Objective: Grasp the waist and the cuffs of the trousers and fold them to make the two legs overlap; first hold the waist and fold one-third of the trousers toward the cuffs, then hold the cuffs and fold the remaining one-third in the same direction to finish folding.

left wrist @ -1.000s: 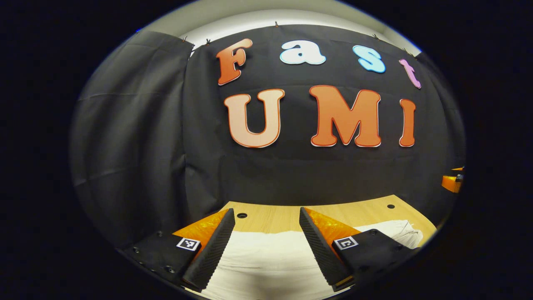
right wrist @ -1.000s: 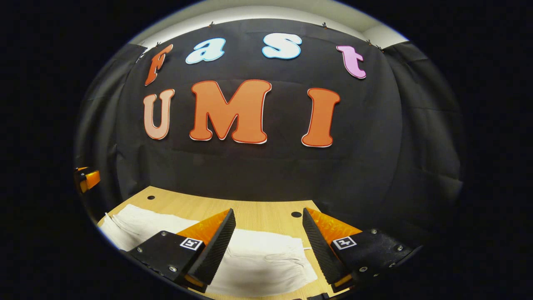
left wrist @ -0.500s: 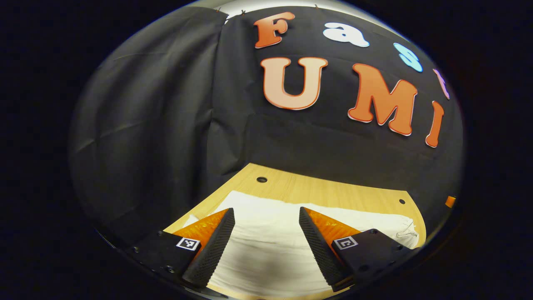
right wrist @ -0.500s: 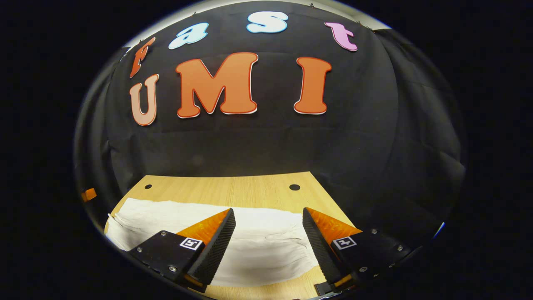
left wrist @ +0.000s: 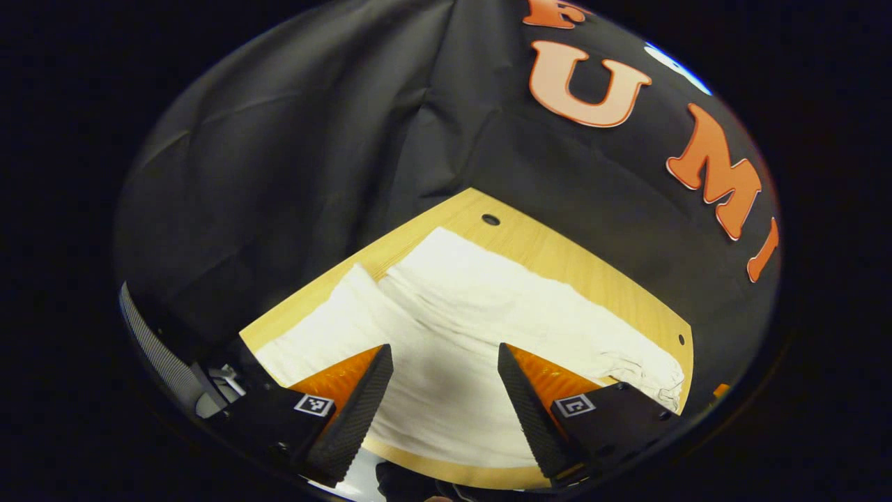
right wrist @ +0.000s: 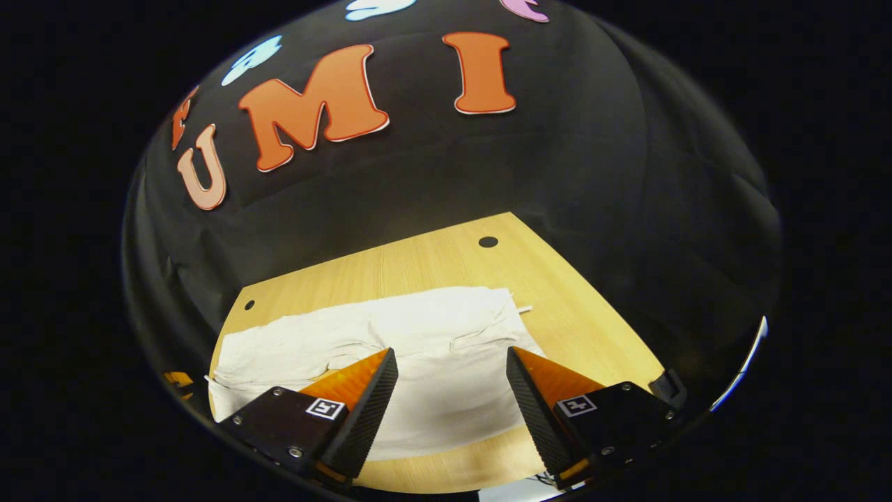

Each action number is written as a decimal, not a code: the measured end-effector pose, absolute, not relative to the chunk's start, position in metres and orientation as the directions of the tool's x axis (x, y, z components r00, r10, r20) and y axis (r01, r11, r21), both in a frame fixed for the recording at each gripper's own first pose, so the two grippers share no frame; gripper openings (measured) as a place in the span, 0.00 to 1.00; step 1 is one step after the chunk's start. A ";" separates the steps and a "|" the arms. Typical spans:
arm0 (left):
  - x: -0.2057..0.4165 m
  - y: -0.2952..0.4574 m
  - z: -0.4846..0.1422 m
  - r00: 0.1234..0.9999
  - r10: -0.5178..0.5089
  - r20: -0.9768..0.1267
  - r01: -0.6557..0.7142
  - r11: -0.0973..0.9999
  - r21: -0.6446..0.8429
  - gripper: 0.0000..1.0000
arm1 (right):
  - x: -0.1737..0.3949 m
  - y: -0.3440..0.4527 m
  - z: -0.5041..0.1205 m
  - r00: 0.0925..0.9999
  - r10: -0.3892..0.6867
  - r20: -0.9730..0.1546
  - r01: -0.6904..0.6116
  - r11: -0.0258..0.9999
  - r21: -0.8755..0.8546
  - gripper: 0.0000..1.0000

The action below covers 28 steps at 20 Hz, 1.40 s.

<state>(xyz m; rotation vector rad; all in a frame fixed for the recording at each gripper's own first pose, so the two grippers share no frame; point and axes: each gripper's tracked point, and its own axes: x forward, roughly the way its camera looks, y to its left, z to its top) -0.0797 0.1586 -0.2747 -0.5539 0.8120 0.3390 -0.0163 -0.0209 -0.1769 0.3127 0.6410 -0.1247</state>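
A: White cloth — the trousers [left wrist: 481,328] are lying flat on the worktop [left wrist: 557,254], spread lengthwise across it, pale wood showing round the edges.

B: Which end's where?

A: In the right gripper view the trousers [right wrist: 390,348] are showing a drawstring poking out at the waist end, on the right of the pic; the legs are running off to the left. In the left gripper view the bunched, wrinkled end is sitting far right near the worktop's edge.

B: Left gripper?

A: The left gripper [left wrist: 444,401] is hanging over the cloth, jaws standing wide apart, nothing btwn them. Can't tell if the tips are touching the fabric.

B: And the right?

A: Same. The right gripper [right wrist: 451,404] is hovering over the waist part, jaws spread apart, empty, white cloth showing in the gap.

B: Anything else?

A: The worktop [right wrist: 432,265] is showing small dark holes near its far corners, black cloth wall behind.
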 end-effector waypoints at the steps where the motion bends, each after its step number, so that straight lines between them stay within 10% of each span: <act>1: -0.084 0.162 -0.282 0.632 0.064 -0.772 -0.503 0.792 -0.347 1.00 | -0.019 -0.022 -0.184 0.782 -0.015 -0.623 0.226 0.938 0.262 0.94; 28: -0.182 0.267 -0.433 0.430 -0.122 -0.894 -0.827 0.345 -0.445 0.99 | -0.049 -0.011 -0.265 0.610 0.068 -0.789 0.425 0.813 0.398 0.92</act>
